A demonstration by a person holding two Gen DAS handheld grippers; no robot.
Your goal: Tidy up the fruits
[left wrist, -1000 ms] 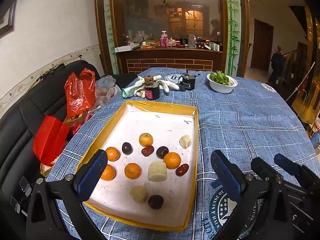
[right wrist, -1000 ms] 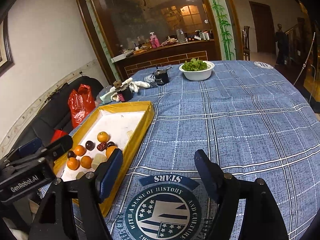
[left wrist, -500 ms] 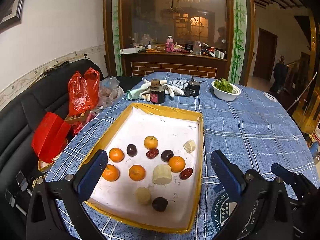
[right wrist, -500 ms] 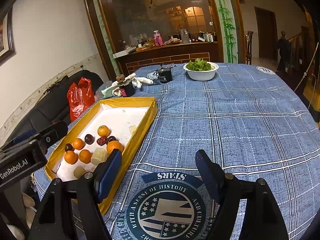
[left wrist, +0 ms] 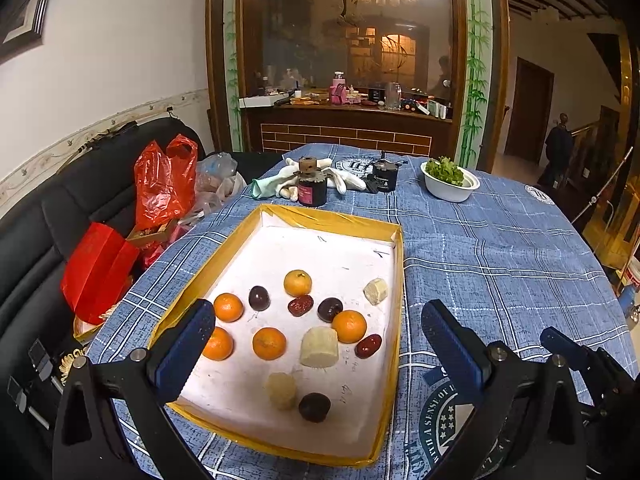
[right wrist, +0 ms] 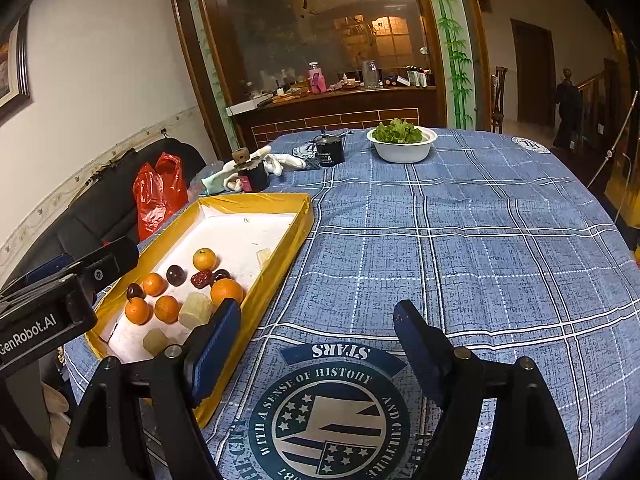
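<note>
- Hovering above the near end of the shallow yellow-rimmed cardboard tray with a white floor (left wrist: 394, 280), the left gripper (left wrist: 318, 340) looks straight down its fingers at the fruit, which lies ahead of it and below.
- Inside that tray sit five small orange mandarins, among them the one nearest the left finger (left wrist: 217, 344), four dark round plums, two wrinkled red dates and three pale peeled chunks, all loose and mixed in the tray's near half.
- By my reading, the coming move turns on which hand is closer: the left one frames the fruit between its fingers, while the right gripper (right wrist: 318, 340) hangs over the bare blue plaid cloth on the tabletop (right wrist: 460, 240), with the tray off to its left side.
- The tray's long axis runs away from the left gripper, so a straight forward-and-down reach would meet the fruit.
- The left fingers stand wide apart and hold nothing, touching no fruit.
- The right fingers have just been opening further; they are also spread wide, with nothing between them but the printed round emblem (right wrist: 328, 416) on the cloth.
- No sorting looks started yet.
</note>
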